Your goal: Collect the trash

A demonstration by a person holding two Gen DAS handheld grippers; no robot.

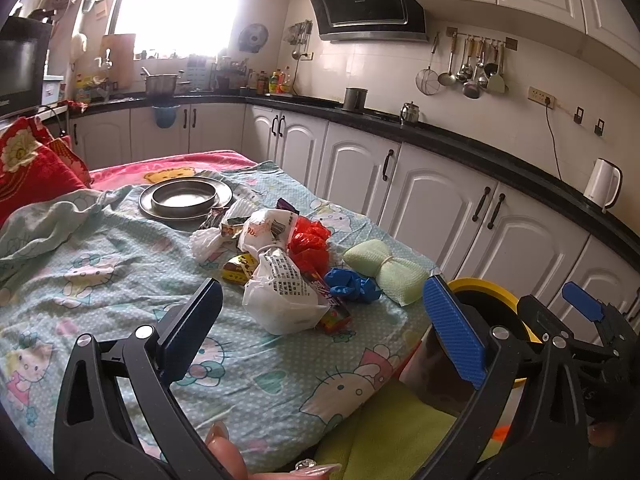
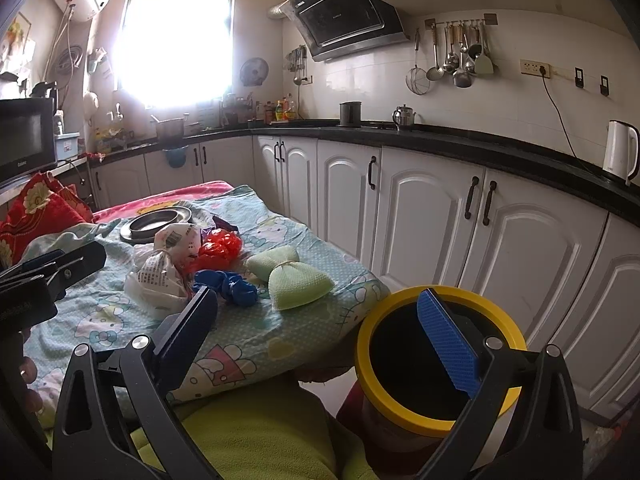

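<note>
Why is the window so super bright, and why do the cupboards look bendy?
Left wrist view: sunlight overexposes the window to plain white, hazing the wall beside it; the fisheye lens curves the cupboards. Right wrist view: same white glare at the window, same curved counter.

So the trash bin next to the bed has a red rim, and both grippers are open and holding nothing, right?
Not quite: the trash bin has a yellow rim, as the right wrist view shows. The rest holds: the left gripper and right gripper are both open and empty.

Your left gripper (image 1: 322, 314) hangs with jaws spread above the trash pile (image 1: 280, 264) on the bed (image 1: 100, 280); the yellow-rimmed bin (image 1: 486, 288) looks mostly hidden.
</note>
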